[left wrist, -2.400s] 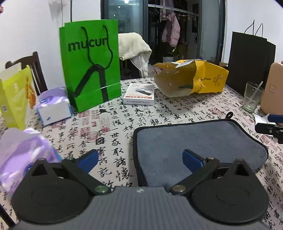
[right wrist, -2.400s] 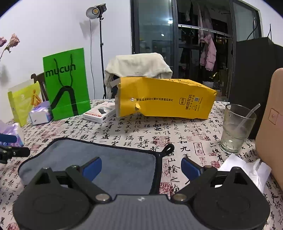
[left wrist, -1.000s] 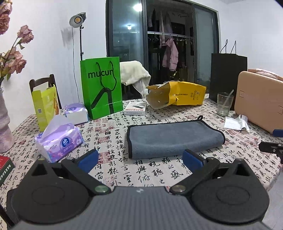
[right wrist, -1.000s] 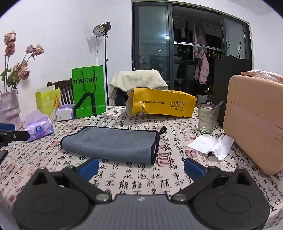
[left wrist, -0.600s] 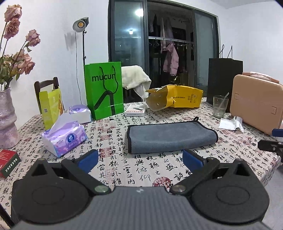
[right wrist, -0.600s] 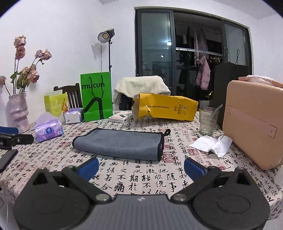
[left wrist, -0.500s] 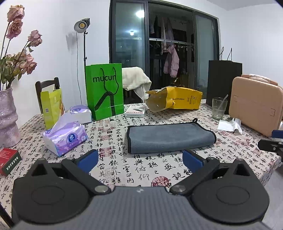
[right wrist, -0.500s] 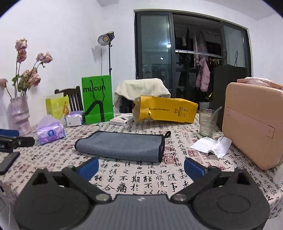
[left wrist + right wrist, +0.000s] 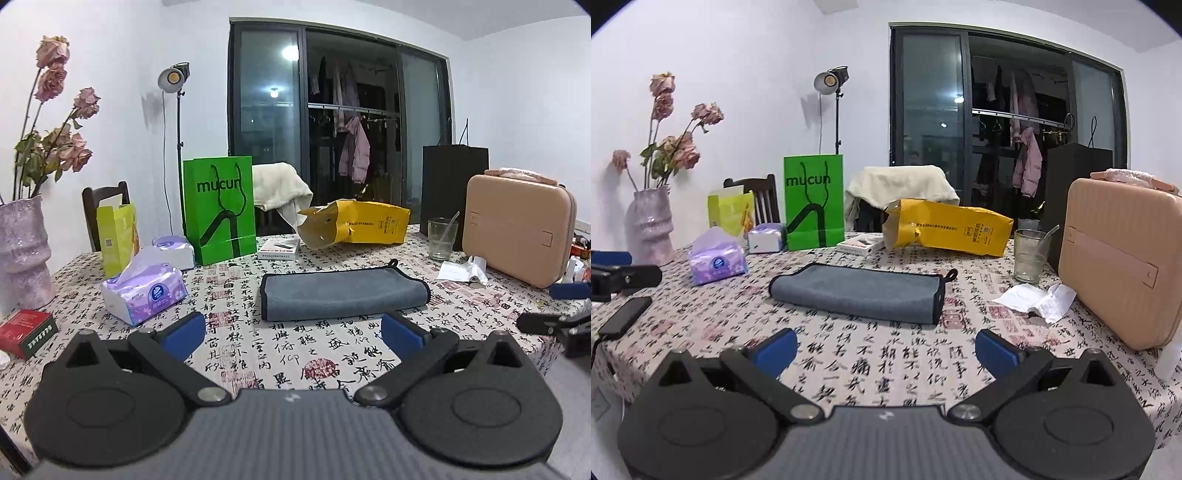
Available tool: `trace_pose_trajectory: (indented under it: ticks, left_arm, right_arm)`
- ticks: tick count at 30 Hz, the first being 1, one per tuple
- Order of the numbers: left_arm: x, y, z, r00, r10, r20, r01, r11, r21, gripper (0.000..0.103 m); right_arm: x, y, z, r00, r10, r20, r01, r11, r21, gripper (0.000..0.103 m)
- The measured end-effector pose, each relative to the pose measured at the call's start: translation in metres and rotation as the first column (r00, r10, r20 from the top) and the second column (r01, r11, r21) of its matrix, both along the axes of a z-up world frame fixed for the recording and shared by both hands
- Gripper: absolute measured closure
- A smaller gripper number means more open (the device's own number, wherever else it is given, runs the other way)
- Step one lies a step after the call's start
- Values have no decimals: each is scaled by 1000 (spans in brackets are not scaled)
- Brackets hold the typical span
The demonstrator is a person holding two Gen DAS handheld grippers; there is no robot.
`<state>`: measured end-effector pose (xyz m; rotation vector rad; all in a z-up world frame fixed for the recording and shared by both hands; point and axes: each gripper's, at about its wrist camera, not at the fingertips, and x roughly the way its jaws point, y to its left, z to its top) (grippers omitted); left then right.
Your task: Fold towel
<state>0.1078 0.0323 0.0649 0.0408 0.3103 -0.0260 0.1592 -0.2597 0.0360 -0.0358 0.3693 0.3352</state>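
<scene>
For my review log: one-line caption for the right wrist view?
Open right tongs hang short of the folded grey towel lying flat on the calligraphy-print tablecloth, untouched by either tool.

White walls (image 9: 122,74) enclose the room. A wide dark-framed glass door (image 9: 332,122) behind the table (image 9: 280,354) shows clothes hanging on a rail (image 9: 351,147) beyond it. A lit studio lamp (image 9: 173,75) stands on a thin pole beside the glass. A dark wooden chair (image 9: 759,199) sits at the table's far left, another is draped with a cream cloth (image 9: 901,184).
</scene>
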Motion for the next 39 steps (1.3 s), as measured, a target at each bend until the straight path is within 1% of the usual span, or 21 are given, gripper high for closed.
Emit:
trace_pose_trajectory:
  ticks: [4,7,11,16,20,24,26,29,31,34,39]
  left_arm:
    - [-15,-2,-3,1000,4,13,-4,1000,-9,0]
    - [-25,-4,-8,1000,-15,15,16,1000,-8,0]
    - [-33,-6,-13,1000,-23,5,23,1000,-5,0]
    - [-45,-9,-18,1000,-20,4,20,1000,-23,0]
    - [-54,-15,-26,999,-41,-15,40,999,-35,0]
    - [-62,-21,-32,998,-67,-20,67,997,-34,0]
    - [-67,-23,-36,997,-75,-22,74,997,-38,0]
    - [-74,-24,-44,995,-92,-45,90,995,-46,0]
    - [-80,-23,-50,993,-106,-54,104,994,-39,0]
    - [-87,-22,-57,991,-110,-75,107,993,-50,0]
    - [-92,-25,-67,989,-110,-100,106,993,-48,0]
  right_arm:
    - [-17,5,-5,1000,16,10,-16,1000,-4,0]
    - [-27,9,-6,999,27,19,-27,1000,0,0]
    - [-39,10,-6,999,21,33,-22,1000,21,0]
    - [-53,6,-10,999,8,46,-10,999,39,0]
    - [-62,0,-18,999,4,40,-6,999,43,0]
    - [-70,-5,-29,1000,-11,11,11,998,67,0]
    - [-76,-4,-35,1000,0,10,0,998,58,0]
    - [-85,-1,-45,1000,-11,15,11,1000,29,0]
    - [-90,0,-50,1000,-4,4,4,999,37,0]
    - [-99,2,-57,1000,10,-9,-10,999,52,0]
    - [-110,7,-63,999,39,-15,-38,998,48,0]
